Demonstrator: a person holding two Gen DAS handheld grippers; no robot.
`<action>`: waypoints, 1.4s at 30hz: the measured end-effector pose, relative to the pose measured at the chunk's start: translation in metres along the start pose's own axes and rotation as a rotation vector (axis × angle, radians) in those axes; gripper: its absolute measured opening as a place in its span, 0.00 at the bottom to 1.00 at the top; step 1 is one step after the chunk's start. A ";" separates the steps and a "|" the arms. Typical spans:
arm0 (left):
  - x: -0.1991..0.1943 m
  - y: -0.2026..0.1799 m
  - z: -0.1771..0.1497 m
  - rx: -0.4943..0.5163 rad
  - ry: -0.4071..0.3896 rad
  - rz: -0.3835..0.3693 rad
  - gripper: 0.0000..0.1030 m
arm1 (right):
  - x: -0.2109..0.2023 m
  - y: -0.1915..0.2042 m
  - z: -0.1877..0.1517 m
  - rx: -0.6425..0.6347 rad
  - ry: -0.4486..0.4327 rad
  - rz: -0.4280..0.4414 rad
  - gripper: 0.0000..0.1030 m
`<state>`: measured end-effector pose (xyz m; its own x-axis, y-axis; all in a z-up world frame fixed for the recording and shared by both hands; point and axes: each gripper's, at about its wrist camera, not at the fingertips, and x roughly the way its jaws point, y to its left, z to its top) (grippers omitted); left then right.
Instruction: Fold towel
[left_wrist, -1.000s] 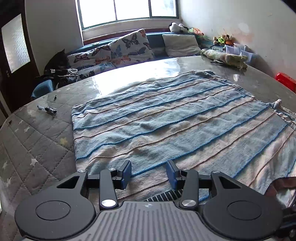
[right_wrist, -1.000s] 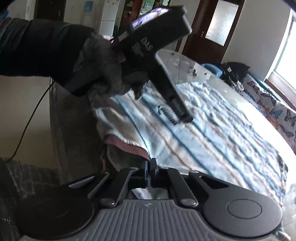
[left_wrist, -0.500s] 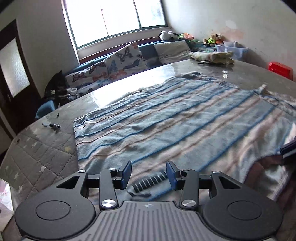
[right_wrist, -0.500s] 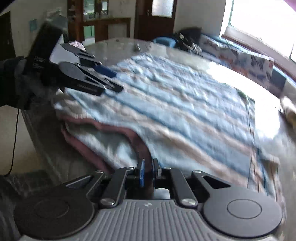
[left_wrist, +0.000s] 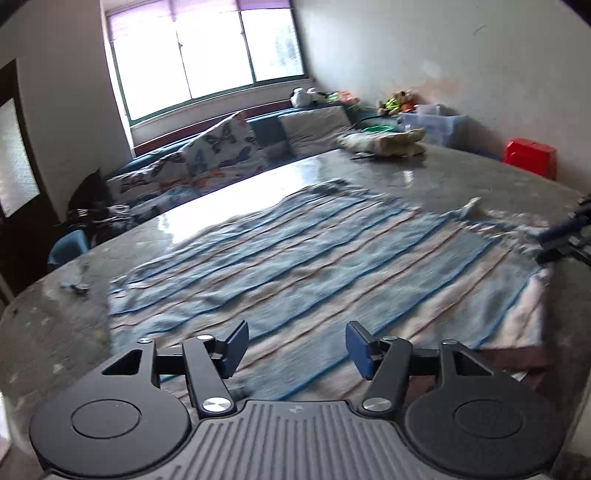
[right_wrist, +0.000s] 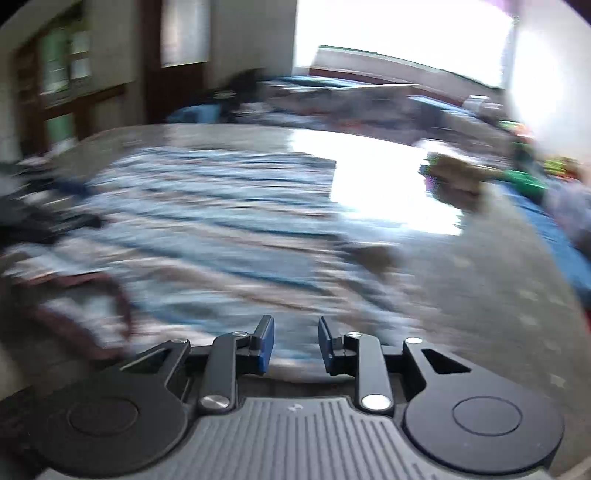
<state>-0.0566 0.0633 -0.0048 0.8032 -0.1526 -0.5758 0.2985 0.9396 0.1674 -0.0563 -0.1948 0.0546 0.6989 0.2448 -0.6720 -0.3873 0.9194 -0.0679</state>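
Above the near edge of the towel (left_wrist: 314, 266), the left hand-held gripper (left_wrist: 296, 348) hovers level, its blue-padded fingers (left_wrist: 238, 341) spread wide apart with nothing between them. The right hand-held gripper (right_wrist: 292, 344) also hangs just over the towel's near side, its fingers apart with a narrower gap and nothing clamped; that view is heavily blurred. In the left wrist view its dark tip (left_wrist: 565, 236) shows at the towel's right edge, though whether it touches the cloth cannot be told.

The towel lies spread nearly flat across the grey tabletop (left_wrist: 461, 173), blue with thin tan and darker blue stripes running across it. Its right end is doubled over, so a pale layer sits on top of a reddish-brown border (left_wrist: 517, 360). The far right corner is rumpled and lifts into a small peak (left_wrist: 471, 204). Beyond the towel's far edge a bundle of cloth (left_wrist: 384, 142) rests on the tabletop, well apart from it.
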 end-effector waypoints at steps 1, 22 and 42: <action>0.001 -0.006 0.000 -0.001 0.000 -0.014 0.62 | 0.002 -0.011 -0.002 0.026 -0.005 -0.051 0.26; 0.023 -0.093 0.013 0.106 -0.001 -0.173 0.65 | 0.000 -0.079 -0.025 0.384 -0.137 -0.164 0.04; 0.004 -0.059 0.004 -0.008 -0.023 -0.112 0.67 | -0.007 0.039 0.027 0.117 -0.168 0.246 0.09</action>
<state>-0.0682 0.0062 -0.0136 0.7768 -0.2641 -0.5717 0.3835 0.9185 0.0967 -0.0600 -0.1527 0.0760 0.6863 0.5027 -0.5256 -0.4923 0.8530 0.1730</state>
